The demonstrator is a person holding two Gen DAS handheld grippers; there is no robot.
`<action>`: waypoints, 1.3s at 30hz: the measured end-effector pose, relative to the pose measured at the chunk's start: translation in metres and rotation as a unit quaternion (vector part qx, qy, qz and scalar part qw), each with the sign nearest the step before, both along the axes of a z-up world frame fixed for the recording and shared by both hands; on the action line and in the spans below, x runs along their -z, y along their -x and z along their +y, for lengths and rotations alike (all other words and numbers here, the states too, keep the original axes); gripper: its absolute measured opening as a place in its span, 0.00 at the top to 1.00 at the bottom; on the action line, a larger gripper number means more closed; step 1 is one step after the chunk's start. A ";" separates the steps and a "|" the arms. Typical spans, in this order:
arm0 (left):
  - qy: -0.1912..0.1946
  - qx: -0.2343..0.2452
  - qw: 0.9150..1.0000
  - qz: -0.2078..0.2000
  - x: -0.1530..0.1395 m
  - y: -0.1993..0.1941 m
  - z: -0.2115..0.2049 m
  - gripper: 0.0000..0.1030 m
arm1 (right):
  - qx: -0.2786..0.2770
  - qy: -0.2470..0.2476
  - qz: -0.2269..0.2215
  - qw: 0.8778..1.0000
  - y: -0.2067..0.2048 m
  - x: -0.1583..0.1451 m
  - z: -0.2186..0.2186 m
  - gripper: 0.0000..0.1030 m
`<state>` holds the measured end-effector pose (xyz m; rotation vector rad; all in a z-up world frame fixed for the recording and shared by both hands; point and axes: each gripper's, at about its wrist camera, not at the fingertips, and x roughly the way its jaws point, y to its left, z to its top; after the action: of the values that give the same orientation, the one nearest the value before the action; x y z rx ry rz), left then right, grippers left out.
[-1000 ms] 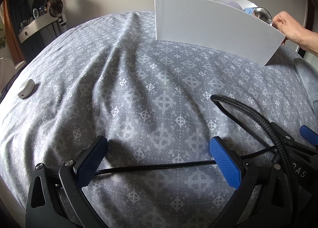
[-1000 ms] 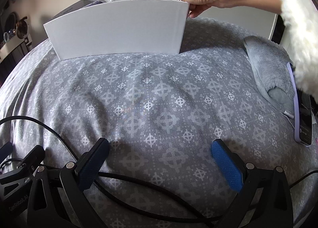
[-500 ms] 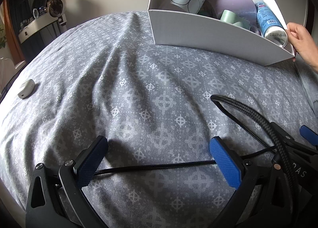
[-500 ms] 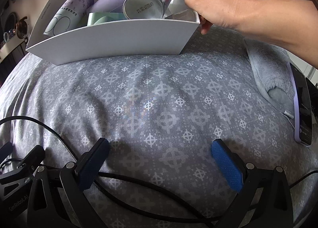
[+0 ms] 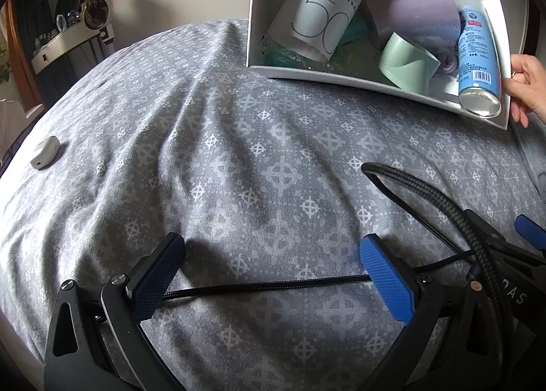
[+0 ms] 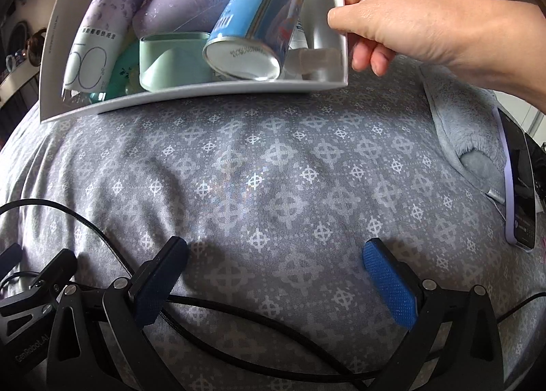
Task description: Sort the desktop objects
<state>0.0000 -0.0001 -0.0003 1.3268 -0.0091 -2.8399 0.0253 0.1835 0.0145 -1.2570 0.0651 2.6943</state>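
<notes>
Beyond both hand-held grippers (image 5: 271, 275) (image 6: 274, 275), tipped box (image 6: 191, 97).

Matt box (image 6: 204, 92) – cardboard, perhaps

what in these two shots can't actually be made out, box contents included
- White box bottom, both views: items under the blue spray can, purple-label bottle and mint tape roll are covered by them.
- Clear object in the box corner, right wrist view: too blurred to identify.
- Hand, left wrist view: cut off by the frame edge.
- Phone screen, right wrist view: edge-distorted, unreadable.
- Shelf clutter, left wrist view: too small and dark.
</notes>
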 end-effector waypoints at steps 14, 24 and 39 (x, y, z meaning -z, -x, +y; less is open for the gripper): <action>0.000 0.000 1.000 0.000 0.000 0.000 0.000 0.00 | 0.000 0.000 0.000 1.000 0.000 0.000 0.000 0.00; 0.000 0.000 1.000 0.000 0.001 0.000 0.001 0.00 | 0.000 0.000 0.001 1.000 -0.001 0.001 0.001 0.00; 0.000 -0.002 1.000 0.000 -0.001 0.000 0.003 0.00 | 0.000 -0.005 -0.003 1.000 -0.004 0.002 0.002 0.00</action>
<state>-0.0002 0.0024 0.0005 1.3261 -0.0064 -2.8370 0.0291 0.1854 0.0123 -1.2619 0.0518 2.6883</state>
